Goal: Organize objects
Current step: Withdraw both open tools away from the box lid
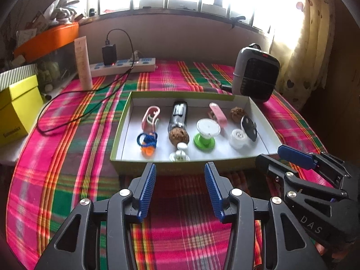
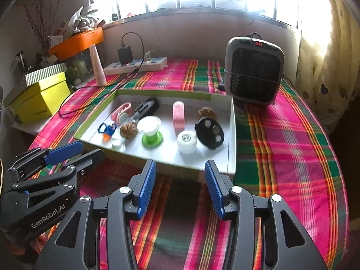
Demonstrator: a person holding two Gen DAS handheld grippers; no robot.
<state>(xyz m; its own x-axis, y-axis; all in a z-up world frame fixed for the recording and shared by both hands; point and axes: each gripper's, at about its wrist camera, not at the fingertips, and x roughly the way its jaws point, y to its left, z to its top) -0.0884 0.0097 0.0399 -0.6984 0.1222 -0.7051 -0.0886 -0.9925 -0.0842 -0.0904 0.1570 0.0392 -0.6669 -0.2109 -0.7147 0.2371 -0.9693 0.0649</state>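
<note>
Left wrist: left gripper [image 1: 180,168] spread, nothing between pads, just short of tray [image 1: 126,117] on plaid cloth [image 1: 67,135]; small objects lying inside tray.
Right wrist: right gripper [image 2: 180,168] spread, empty, before tray's near wall.

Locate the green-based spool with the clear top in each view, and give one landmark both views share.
Left wrist view: the spool stands right of centre in the tray, between a walnut and a white cap.
Right wrist view: the spool is at mid-tray, left of centre in the picture.
Shared landmark: the grey heater behind the tray's right corner.
</note>
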